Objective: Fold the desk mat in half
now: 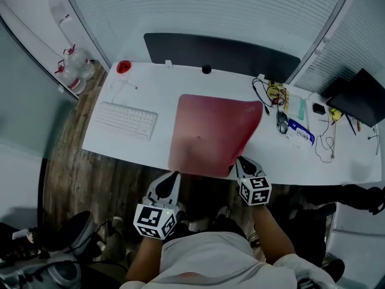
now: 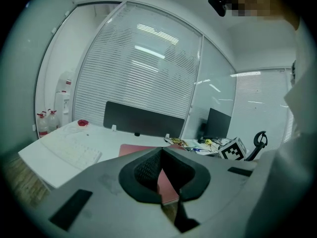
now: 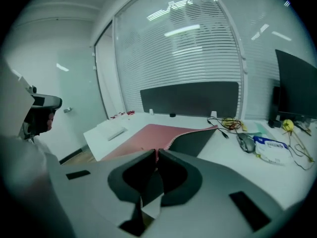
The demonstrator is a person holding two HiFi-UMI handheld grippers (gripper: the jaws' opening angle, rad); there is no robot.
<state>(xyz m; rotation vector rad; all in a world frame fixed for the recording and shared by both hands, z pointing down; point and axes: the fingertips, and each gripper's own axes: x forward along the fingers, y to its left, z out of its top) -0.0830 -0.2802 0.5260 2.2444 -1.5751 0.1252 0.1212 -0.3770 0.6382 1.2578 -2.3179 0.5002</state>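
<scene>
Pinching the near right corner of the red desk mat (image 1: pixel 207 131), the right tool (image 1: pixel 238 160) has its jaws pressed together on the mat's edge. That side of the mat stands raised off the white bench (image 1: pixel 159 84). In the right gripper view the mat curls up toward the jaws, and its dark underside (image 3: pixel 190 140) shows along the right edge. The rest of the mat lies flat at the middle of the bench, its near edge along the bench's front.

The left tool (image 1: pixel 174 174) sits at the mat's near left corner. Its jaws are also pressed together at the tips, with red mat showing through the gap beneath them. Whether they have nipped any of the mat I cannot tell, and the corner there looks flat.

A white keyboard (image 1: pixel 125 120) lies just left of the mat. A computer mouse (image 1: pixel 282 123) and a tangle of cables (image 1: pixel 271 93) lie to its right.
</scene>
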